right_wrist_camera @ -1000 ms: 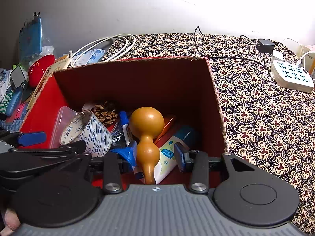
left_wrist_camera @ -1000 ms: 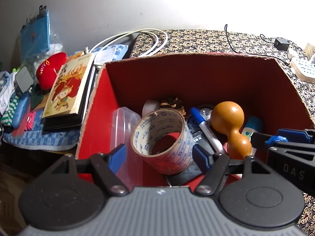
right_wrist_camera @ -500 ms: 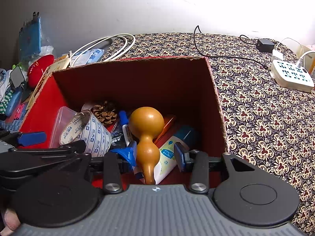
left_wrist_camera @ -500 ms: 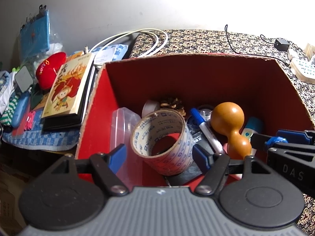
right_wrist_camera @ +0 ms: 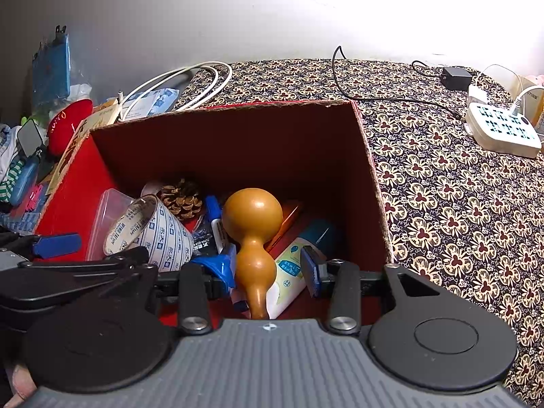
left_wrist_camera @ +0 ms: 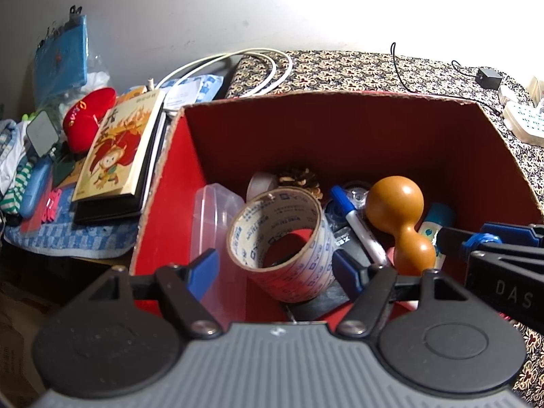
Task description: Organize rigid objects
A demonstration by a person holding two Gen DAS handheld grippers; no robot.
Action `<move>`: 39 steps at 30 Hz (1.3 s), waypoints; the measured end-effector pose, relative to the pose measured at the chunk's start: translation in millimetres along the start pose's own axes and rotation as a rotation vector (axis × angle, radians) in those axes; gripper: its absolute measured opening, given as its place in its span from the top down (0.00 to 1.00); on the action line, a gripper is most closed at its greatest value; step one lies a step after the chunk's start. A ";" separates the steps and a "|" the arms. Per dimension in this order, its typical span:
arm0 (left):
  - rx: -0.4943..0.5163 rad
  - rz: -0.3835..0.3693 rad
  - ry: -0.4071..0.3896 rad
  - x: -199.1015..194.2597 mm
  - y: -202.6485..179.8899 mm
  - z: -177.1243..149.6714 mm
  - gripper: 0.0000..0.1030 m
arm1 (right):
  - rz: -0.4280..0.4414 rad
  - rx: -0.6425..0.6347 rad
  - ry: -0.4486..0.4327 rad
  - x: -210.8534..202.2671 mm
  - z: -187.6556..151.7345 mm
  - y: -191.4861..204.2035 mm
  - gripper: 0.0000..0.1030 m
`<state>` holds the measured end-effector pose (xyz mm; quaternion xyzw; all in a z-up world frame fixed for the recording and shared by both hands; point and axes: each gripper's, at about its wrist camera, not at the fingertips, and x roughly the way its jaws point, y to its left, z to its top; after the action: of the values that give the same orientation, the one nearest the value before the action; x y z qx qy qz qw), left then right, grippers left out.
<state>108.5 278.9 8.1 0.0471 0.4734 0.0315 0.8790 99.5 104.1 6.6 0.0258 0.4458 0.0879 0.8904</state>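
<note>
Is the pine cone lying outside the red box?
No. In the right wrist view the pine cone sits inside the red box, near its back wall behind the tape roll.

The box's (right_wrist_camera: 370, 183) far half is open above its clutter; the tape roll (left_wrist_camera: 282, 238) and gourd (right_wrist_camera: 253, 234) crowd the near side.
</note>
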 end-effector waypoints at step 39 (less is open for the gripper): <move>-0.002 0.011 0.003 -1.7 -0.6 -0.2 0.29 | -0.005 0.014 -0.006 -2.3 0.0 1.7 0.76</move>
<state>107.3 278.2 9.3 0.0489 0.4745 0.0370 0.8781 97.9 105.3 8.6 0.0312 0.4437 0.0825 0.8918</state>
